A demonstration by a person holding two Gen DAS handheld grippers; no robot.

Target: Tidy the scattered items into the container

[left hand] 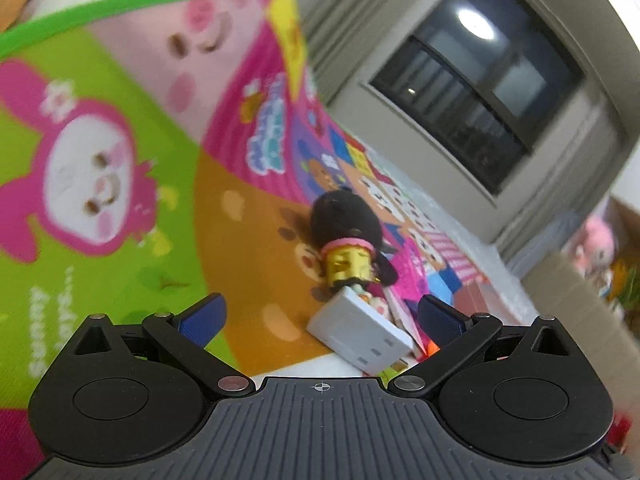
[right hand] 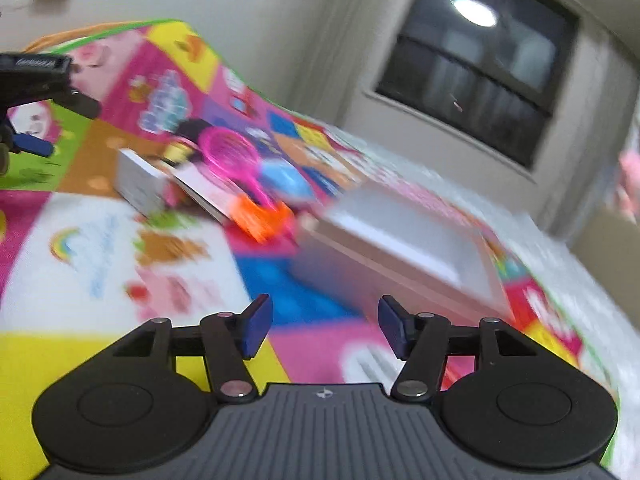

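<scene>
My left gripper is open and empty above the colourful play mat. Ahead of it lies a black-haired doll with a gold band, next to a white box. My right gripper is open and empty. In the right wrist view the white box, the doll, a pink racket, a blue toy and an orange toy lie together. A pale open container sits to their right, blurred. The left gripper shows at the far left.
The mat covers the floor up to a wall with a dark window. A cardboard box with a pink plush toy stands at the right in the left wrist view.
</scene>
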